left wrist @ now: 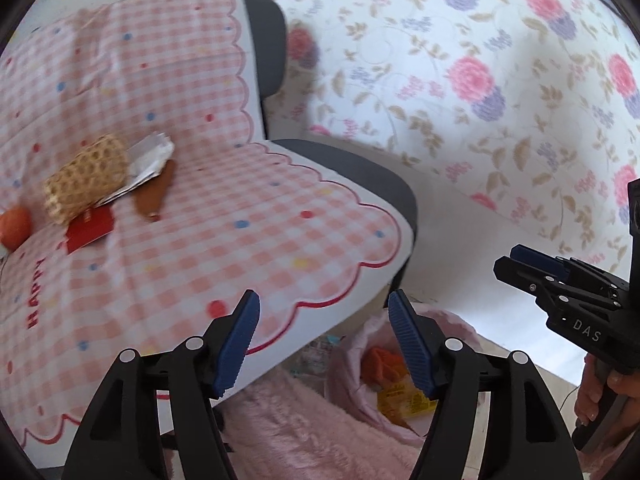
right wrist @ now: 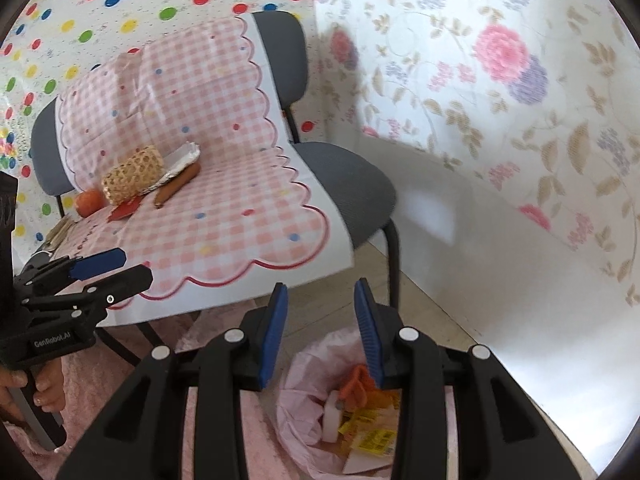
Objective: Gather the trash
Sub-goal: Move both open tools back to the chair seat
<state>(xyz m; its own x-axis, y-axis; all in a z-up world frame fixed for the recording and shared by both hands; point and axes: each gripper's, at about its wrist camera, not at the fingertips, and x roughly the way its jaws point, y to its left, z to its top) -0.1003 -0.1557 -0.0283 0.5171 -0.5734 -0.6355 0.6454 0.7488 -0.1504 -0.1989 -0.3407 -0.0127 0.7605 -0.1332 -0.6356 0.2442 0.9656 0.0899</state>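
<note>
A chair covered with a pink checked cloth [right wrist: 224, 216] holds a woven basket [right wrist: 132, 178], silver foil wrapper [right wrist: 182, 162], a sausage [right wrist: 178, 188], a red packet [right wrist: 126, 209] and an orange fruit [right wrist: 89, 202]. The same basket [left wrist: 86, 178], foil [left wrist: 150, 160] and red packet [left wrist: 89, 229] show in the left wrist view. A bin lined with a pink bag [right wrist: 304, 408] holds orange peel and yellow wrappers below my right gripper [right wrist: 322, 332], which is open and empty. My left gripper [left wrist: 324, 340] is open and empty above the chair's front edge.
A flowered sheet [right wrist: 500, 100] hangs on the right and a dotted sheet [right wrist: 120, 0] behind the chair. A pink fluffy rug [left wrist: 288, 432] lies under the chair. The bin [left wrist: 384, 384] stands on the floor by the chair's front right leg [right wrist: 394, 256].
</note>
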